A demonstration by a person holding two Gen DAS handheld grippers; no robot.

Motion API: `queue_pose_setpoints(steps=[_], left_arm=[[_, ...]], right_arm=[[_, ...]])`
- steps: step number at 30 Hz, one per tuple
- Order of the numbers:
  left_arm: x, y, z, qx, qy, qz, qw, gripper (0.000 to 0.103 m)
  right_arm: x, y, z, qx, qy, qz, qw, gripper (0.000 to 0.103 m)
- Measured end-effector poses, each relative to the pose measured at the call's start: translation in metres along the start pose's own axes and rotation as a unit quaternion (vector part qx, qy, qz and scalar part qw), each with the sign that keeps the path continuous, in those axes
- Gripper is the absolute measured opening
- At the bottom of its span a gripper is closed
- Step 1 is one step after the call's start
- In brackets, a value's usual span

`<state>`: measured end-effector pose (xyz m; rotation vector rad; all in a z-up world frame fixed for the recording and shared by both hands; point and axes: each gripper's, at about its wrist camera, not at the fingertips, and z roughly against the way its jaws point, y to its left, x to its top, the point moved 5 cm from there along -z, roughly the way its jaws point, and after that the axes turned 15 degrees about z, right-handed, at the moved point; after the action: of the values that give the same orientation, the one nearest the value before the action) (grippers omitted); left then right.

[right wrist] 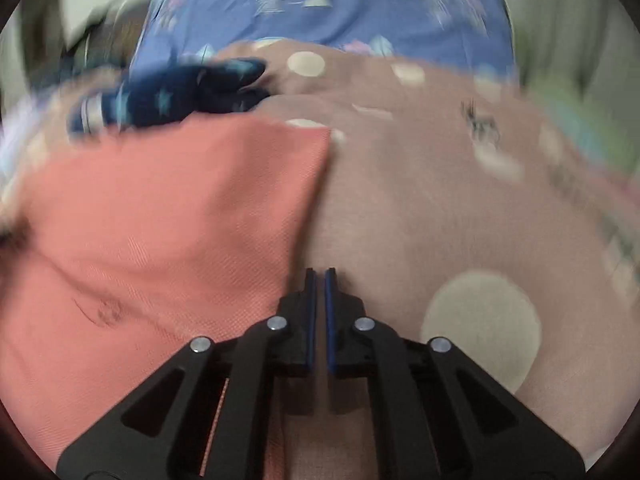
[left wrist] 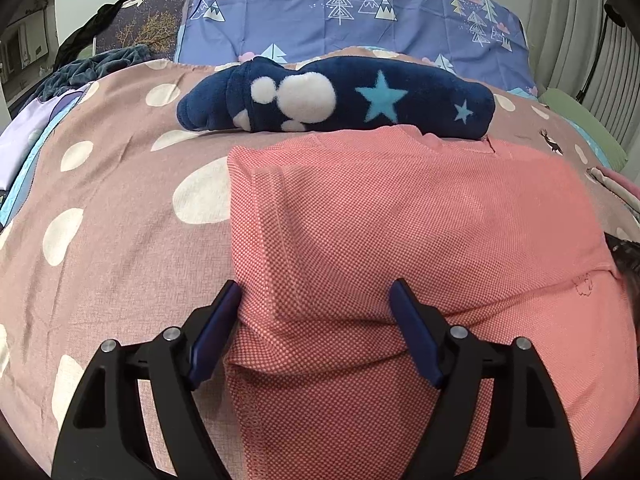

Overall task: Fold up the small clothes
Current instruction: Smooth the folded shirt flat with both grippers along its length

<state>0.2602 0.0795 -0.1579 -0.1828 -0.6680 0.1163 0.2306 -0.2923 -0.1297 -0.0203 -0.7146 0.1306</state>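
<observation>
A coral-pink knit garment (left wrist: 380,220) lies partly folded on the polka-dot bedspread (left wrist: 100,200). My left gripper (left wrist: 316,292) is open, its fingers straddling the garment's near left folded edge, one blue pad (left wrist: 216,328) on each side. In the right wrist view, which is motion-blurred, the garment (right wrist: 160,208) lies to the left. My right gripper (right wrist: 319,276) is shut and empty, just off the garment's right edge over the bedspread (right wrist: 440,220).
A folded navy fleece garment with stars and white spots (left wrist: 340,100) lies just behind the pink one; it also shows in the right wrist view (right wrist: 172,96). A blue tree-print pillow (left wrist: 360,8) stands at the back. Dark clothes (left wrist: 92,68) lie far left.
</observation>
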Motion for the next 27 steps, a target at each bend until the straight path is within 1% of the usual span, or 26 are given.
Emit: queue_pose_setpoints(steps=[1,3,4,5,6,7,8,9,10,11,13,14,15,17,19,21,23,25,27], left_arm=[[0.000,0.000,0.000,0.000,0.000,0.000,1.0000,0.078],[0.001,0.001,0.001,-0.003,-0.001,0.003,1.0000,0.078],[0.001,0.002,0.002,-0.004,-0.003,0.005,1.0000,0.077],[0.002,0.002,0.004,-0.006,-0.006,0.008,0.9999,0.075],[0.003,0.004,0.008,-0.008,-0.009,0.014,0.9998,0.073],[0.003,0.005,0.012,-0.010,-0.012,0.019,0.9997,0.072],[0.002,0.007,0.020,-0.020,-0.015,0.025,0.9994,0.072],[0.000,0.008,0.026,-0.031,-0.016,0.026,0.9990,0.072],[-0.003,0.010,0.033,-0.039,-0.017,0.023,0.9988,0.072],[-0.007,0.012,0.035,-0.035,-0.015,0.018,0.9991,0.072],[-0.025,0.025,0.028,0.011,0.013,-0.010,0.9998,0.072],[-0.029,0.028,0.029,0.009,0.013,-0.014,0.9998,0.072],[-0.032,0.032,0.035,-0.007,0.010,-0.009,0.9999,0.072],[-0.037,0.036,0.043,-0.021,0.019,-0.002,0.9996,0.069],[-0.050,0.035,0.052,-0.036,0.020,-0.021,0.9989,0.066],[-0.062,0.034,0.063,-0.048,0.016,-0.040,0.9979,0.059],[-0.072,0.036,0.072,-0.068,0.021,-0.034,0.9969,0.050],[-0.083,0.041,0.081,-0.090,0.030,-0.022,0.9952,0.046],[-0.098,0.043,0.093,-0.110,0.036,-0.017,0.9931,0.045]], right_arm=[[0.001,-0.001,0.011,0.014,-0.008,-0.012,1.000,0.005],[-0.001,0.009,0.032,0.041,-0.032,-0.007,0.999,0.007],[-0.003,0.021,0.043,0.070,-0.047,0.009,0.996,0.007],[-0.006,0.033,0.050,0.084,-0.053,0.032,0.995,0.007],[-0.007,0.041,0.051,0.083,-0.052,0.052,0.994,0.008],[-0.014,0.050,0.049,0.067,-0.039,0.084,0.993,0.014],[-0.022,0.052,0.039,0.036,-0.018,0.105,0.994,0.015],[-0.028,0.046,0.028,0.009,-0.002,0.109,0.994,0.014],[-0.034,0.034,0.016,0.006,0.004,0.093,0.996,0.000],[-0.037,0.025,0.012,0.036,0.003,0.056,0.998,0.000],[-0.039,0.007,0.016,0.091,-0.013,-0.029,0.995,0.000],[-0.041,0.004,0.017,0.100,-0.014,-0.041,0.994,0.000],[-0.043,0.005,0.018,0.100,-0.014,-0.041,0.994,0.000],[-0.048,0.011,0.028,0.098,-0.017,-0.034,0.994,0.000],[-0.055,0.017,0.037,0.104,-0.019,-0.031,0.994,0.002],[-0.062,0.019,0.045,0.113,-0.019,-0.036,0.993,0.006],[-0.076,0.018,0.056,0.133,-0.021,-0.054,0.990,0.006],[-0.087,0.015,0.065,0.150,-0.021,-0.071,0.986,0.006],[-0.099,0.014,0.073,0.162,-0.022,-0.082,0.983,0.008]])
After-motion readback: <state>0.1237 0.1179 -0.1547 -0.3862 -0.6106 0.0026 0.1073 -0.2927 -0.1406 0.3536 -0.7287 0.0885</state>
